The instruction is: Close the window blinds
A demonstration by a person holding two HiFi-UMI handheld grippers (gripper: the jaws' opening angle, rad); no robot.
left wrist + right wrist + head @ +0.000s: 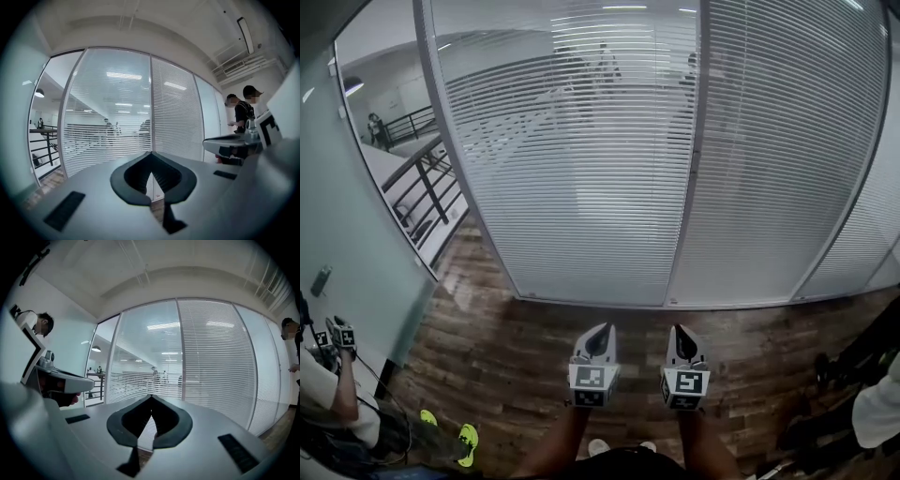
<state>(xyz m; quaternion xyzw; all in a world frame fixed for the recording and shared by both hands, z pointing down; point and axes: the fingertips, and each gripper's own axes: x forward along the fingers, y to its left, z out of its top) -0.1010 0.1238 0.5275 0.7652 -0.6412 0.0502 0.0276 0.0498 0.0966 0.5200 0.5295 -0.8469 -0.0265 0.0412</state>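
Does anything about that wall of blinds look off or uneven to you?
Nothing is damaged, but the blinds don't match. The left blind has its slats tilted open, so people beyond show through, while the right blind looks nearly opaque. The glass pane at the far left has no blind.

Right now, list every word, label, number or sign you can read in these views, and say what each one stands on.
No readable text in any view.
The square markers on the left gripper and right gripper: black-and-white patterns only, no letters or digits.
The blinds: no print.
The small fitting on the left wall: too small to tell whether it bears print.
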